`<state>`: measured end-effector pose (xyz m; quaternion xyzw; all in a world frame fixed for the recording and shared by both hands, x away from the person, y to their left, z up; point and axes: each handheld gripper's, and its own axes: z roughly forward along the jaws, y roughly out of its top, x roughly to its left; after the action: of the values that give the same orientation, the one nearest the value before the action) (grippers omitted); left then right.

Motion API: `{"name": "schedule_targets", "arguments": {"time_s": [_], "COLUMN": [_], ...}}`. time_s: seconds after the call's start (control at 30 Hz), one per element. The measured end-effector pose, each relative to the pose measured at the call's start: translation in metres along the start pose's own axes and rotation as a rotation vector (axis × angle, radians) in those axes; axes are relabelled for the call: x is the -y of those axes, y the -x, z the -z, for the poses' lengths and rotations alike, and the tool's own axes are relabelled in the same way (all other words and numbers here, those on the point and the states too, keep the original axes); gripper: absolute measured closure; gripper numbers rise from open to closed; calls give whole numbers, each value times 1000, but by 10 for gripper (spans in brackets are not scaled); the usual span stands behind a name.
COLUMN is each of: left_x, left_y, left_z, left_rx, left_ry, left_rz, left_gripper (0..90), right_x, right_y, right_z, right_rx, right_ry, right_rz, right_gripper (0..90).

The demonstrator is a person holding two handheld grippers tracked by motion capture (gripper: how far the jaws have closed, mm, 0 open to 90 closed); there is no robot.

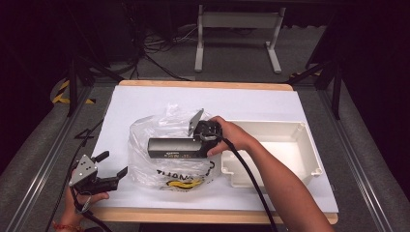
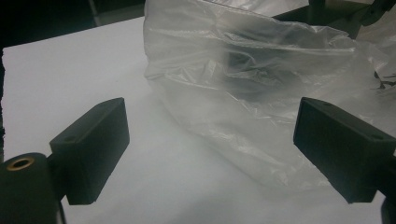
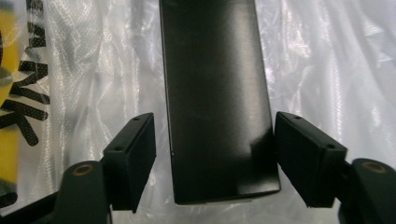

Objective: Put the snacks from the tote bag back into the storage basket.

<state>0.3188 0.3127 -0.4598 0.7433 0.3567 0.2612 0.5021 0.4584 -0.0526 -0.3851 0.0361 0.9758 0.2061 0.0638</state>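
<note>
- Straddling the dark box (image 3: 217, 98), right hand-held gripper (image 3: 215, 154) has one pad touching, the other apart; no firm grip.
- Box lies on the plastic bag (image 1: 169, 145), mid-table (image 1: 145, 99), toward the near edge.
- Judged rigid, smooth, light; grasp across narrow sides.
- Left hand-held gripper (image 2: 210, 144) open, empty.

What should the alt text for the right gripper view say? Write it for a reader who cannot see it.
A long black box stands between the two black jaws of the right gripper. One pad sits at the box's edge and a narrow gap shows at the other. Behind it lies a crumpled clear plastic bag with yellow and black print at the left edge.
</note>
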Motion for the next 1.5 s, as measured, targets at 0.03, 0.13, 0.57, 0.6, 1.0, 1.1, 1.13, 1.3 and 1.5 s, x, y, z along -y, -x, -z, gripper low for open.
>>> {"name": "schedule_targets", "arguments": {"time_s": [0.03, 0.13, 0.57, 0.6, 1.0, 1.1, 1.13, 1.3, 1.5], "left_x": [0, 0, 0, 0, 0, 0, 0, 0, 0], "left_y": [0, 0, 0, 0, 0, 0, 0, -1, 0], "left_z": [0, 0, -1, -1, -1, -1, -1, -1, -1], "left_rx": [0, 1, 1, 1, 2, 2, 3, 4, 4], "left_ry": [2, 2, 2, 0, 2, 3, 3, 5, 5], "left_rz": [1, 2, 6, 6, 7, 7, 7, 5, 7], "left_gripper": [113, 113, 113, 114, 114, 114, 114, 114, 114], "right_x": [0, -1, -1, -1, -2, -3, -3, -6, -7], "right_y": [0, 1, 3, 2, 1, 1, 1, -1, -3], "right_z": [-1, -4, -6, -6, -4, -4, -4, -1, 0], "right_rx": [-4, -5, -5, -4, -15, -14, -9, -1, 1], "right_ry": [-6, -28, -35, -37, -38, -37, -36, -34, -29], "right_rz": [3, 1, 22, 25, 39, 50, 52, 75, 88], "right_gripper": [325, 341, 411, 414, 428, 429, 429, 431, 432]}}
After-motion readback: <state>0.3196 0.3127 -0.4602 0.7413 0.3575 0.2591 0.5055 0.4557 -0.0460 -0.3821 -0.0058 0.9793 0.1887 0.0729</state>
